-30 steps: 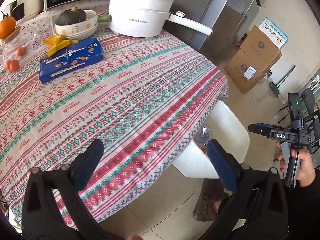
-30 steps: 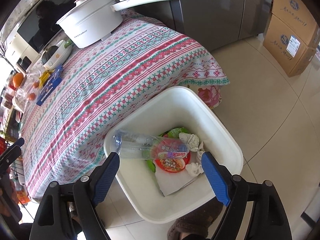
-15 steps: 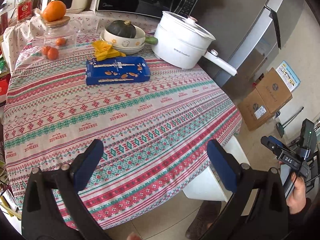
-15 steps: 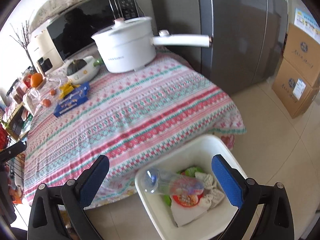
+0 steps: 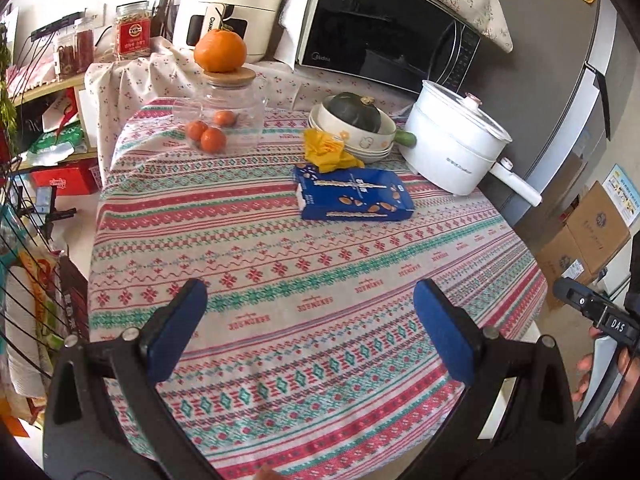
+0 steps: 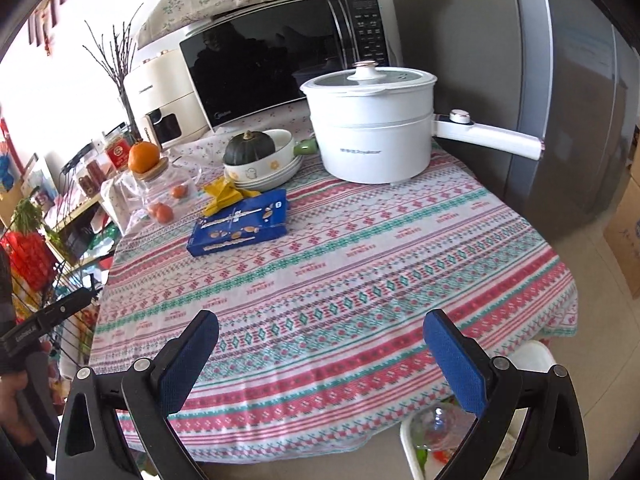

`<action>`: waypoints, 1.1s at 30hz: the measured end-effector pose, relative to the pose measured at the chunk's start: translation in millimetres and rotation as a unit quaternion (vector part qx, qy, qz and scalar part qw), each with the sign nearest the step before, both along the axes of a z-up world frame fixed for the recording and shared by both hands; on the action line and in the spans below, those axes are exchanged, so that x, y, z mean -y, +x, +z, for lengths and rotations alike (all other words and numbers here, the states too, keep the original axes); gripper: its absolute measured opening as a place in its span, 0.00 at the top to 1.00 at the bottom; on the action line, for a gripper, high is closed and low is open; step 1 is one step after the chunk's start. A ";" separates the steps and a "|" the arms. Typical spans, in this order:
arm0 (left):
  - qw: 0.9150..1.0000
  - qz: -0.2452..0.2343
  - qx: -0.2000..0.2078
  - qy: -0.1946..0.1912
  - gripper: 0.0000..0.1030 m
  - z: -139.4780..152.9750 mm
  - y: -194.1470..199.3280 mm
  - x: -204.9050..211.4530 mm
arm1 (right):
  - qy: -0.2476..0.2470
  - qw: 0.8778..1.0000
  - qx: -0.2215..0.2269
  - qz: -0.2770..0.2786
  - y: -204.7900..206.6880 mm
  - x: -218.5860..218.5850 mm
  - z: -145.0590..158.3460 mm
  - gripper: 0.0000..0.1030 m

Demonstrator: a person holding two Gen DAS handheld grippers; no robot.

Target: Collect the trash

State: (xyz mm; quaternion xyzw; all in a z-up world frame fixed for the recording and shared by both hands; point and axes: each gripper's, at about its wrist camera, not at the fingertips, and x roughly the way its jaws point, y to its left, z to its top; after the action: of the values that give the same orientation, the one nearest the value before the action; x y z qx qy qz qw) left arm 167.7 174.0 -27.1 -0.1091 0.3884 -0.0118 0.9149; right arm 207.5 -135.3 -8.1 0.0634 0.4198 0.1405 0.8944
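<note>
A flat blue biscuit box (image 5: 354, 195) (image 6: 240, 227) lies on the patterned tablecloth (image 5: 304, 288), with a crumpled yellow wrapper (image 5: 328, 151) (image 6: 222, 196) touching its far edge. Both sit well beyond my grippers. My left gripper (image 5: 310, 320) hovers open over the near half of the table, nothing between its blue pads. My right gripper (image 6: 320, 348) is also wide open and empty above the table's near edge. The white trash bin (image 6: 412, 446) stands on the floor under the table's edge, partly behind the right finger, with a clear bottle (image 6: 438, 426) inside.
At the back stand a white electric pot (image 5: 456, 148) with a long handle, bowls holding a dark squash (image 5: 354, 114), a glass jar (image 5: 224, 120) with an orange on its lid, and a microwave (image 5: 384, 28). Cardboard boxes (image 5: 584, 236) stand on the floor at right.
Both grippers have swung up and away from the bin toward the table. The bin has dropped to the bottom edge of the right view; the box and wrapper now sit near centre.
</note>
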 end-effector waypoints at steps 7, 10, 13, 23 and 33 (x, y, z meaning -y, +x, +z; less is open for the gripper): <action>0.998 -0.043 -0.055 -0.006 0.01 -25.1 52.2 -22.3 | -0.028 0.999 -0.037 0.023 58.2 -41.0 -28.1 0.00; 0.997 -0.048 -0.056 -0.014 0.01 -33.3 81.2 -20.9 | -0.030 0.999 -0.039 0.016 85.3 -46.9 -37.5 0.00; 0.997 -0.061 -0.040 0.020 0.01 -33.9 112.6 -8.3 | -0.025 0.999 -0.034 0.002 109.0 -46.6 -45.5 0.00; 0.989 -0.132 0.000 0.059 0.31 -51.5 210.0 47.1 | 0.002 0.999 -0.049 -0.007 159.6 -37.2 -85.9 0.00; 0.992 -0.119 -0.005 0.029 0.85 -63.8 235.0 51.5 | 0.018 0.998 -0.068 -0.001 174.6 -29.7 -109.0 0.00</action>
State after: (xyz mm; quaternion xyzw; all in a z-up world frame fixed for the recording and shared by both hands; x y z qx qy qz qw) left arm 402.6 122.5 -90.9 -0.0353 0.4034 -0.1083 0.9079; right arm 382.1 -105.7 -117.1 0.0893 0.4770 0.1428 0.8626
